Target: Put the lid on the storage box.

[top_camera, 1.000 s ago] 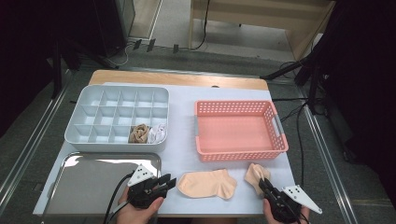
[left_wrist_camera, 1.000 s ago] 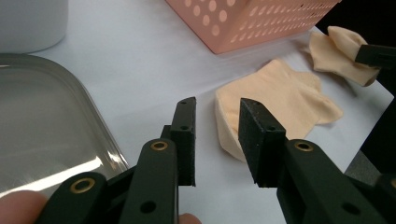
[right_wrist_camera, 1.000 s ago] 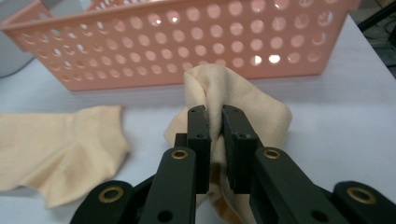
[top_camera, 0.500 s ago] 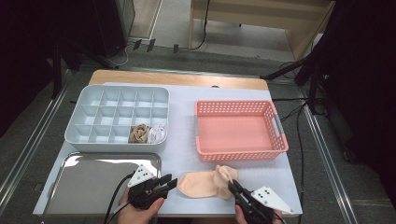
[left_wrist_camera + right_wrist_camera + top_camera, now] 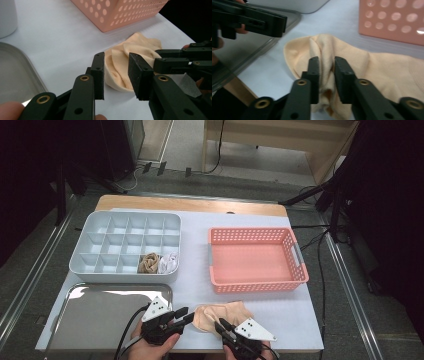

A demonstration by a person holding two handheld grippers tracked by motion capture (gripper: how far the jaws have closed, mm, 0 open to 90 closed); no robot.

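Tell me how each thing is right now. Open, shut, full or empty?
Left gripper: open, fingers apart by the sock.
Right gripper: shut on a fold of the sock.
Sock: bunched up on the table.
Pink basket: empty.
Divided box: two front cells filled.
Metal tray: empty.

Soft, matt knit cloth for the peach sock (image 5: pixel 222 316); glossy metal for the tray (image 5: pixel 95 317). Perforated coral plastic for the basket (image 5: pixel 256 260), smooth grey plastic for the organizer (image 5: pixel 125 245). Matt black jaws.
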